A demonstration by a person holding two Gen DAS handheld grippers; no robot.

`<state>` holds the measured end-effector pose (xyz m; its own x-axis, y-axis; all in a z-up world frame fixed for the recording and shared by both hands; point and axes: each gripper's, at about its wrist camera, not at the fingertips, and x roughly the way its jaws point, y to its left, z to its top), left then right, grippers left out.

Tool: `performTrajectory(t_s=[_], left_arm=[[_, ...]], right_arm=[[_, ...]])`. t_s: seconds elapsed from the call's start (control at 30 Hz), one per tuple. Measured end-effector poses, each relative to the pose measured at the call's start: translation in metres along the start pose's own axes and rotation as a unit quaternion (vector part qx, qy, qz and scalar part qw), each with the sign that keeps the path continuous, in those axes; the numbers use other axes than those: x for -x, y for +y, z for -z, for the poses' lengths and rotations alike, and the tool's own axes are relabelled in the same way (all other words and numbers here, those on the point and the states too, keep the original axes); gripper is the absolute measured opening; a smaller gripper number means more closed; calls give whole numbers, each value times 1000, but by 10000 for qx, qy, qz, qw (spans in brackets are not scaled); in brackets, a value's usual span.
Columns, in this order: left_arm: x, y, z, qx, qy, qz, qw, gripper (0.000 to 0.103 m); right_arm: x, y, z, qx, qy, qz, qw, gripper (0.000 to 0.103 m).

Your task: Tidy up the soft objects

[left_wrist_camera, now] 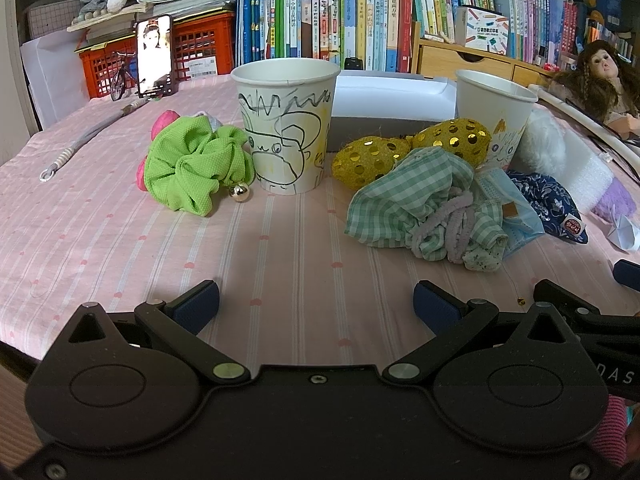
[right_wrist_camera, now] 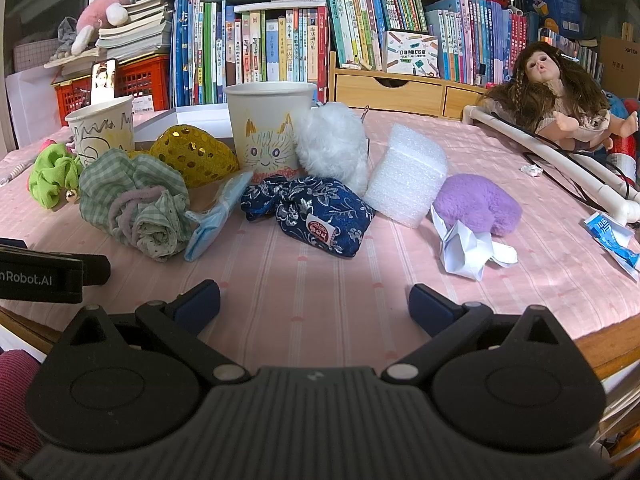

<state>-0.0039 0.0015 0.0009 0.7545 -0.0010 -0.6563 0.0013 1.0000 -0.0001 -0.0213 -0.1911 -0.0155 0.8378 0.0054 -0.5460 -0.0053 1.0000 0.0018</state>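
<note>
The soft things lie in a loose row across the middle of both views, on a surface covered by a pink striped cloth (left_wrist_camera: 280, 248). At the left of the left wrist view a lime green scrunchie (left_wrist_camera: 196, 168) with a small gold bell leans against a paper cup with a scribbled drawing (left_wrist_camera: 286, 128), and a bit of pink fabric shows behind the scrunchie. Right of centre sits a crumpled green checked cloth (left_wrist_camera: 420, 204) with a lilac fuzzy band wound over it; it touches a blue face mask (left_wrist_camera: 516, 216) on its right and hides the lower part of two gold sequinned pouches (left_wrist_camera: 448, 140). In the right wrist view a second paper cup with a cat face (right_wrist_camera: 268, 136) stands at upper centre, with a white fluffy ball (right_wrist_camera: 334, 144) touching its right side and a navy floral pouch (right_wrist_camera: 316, 212) lying in front of both. Further right come a white foam block (right_wrist_camera: 406, 176), a purple plush piece (right_wrist_camera: 478, 204) and crumpled white paper (right_wrist_camera: 468, 248) just beside it. The left claw (left_wrist_camera: 316, 304) at the bottom of its frame stands wide over bare cloth, holding nothing; the right claw (right_wrist_camera: 314, 304) is likewise wide and empty. A doll (right_wrist_camera: 560, 100) lies at the upper right, and a wall of books (right_wrist_camera: 280, 40) fills the top.
</note>
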Motion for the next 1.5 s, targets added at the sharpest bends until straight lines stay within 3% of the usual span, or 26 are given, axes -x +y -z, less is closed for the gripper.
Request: performTrajectory(t_s=[0.33,0.5,0.73,1.0,1.3,1.5], left_arm=[[-3,6,2,-56,-109,109,9999,103],[-1,16,-4,248,-162,286,9992,102],[11,28,-18,413,-446,464,9971,98],[20,20,-24,380,-409,1107,9923,85],[18,-18,-16,-243,-684,1220,9899,91],[4,-34,-12,-538,-690,1167,9893,92]], right_arm=[[4,-2,7,-135,-260,-1,9996,103],[11,-18,0,-543,-505,-253,9969,103],[16,-40,-11,-370,-858,205,9954,103],[11,-74,-20,-612,-887,574,9925,103],[-11,-112,-41,-1018,-776,709,9892,101],[-23,-114,-46,-368,-483,838,9946,97]])
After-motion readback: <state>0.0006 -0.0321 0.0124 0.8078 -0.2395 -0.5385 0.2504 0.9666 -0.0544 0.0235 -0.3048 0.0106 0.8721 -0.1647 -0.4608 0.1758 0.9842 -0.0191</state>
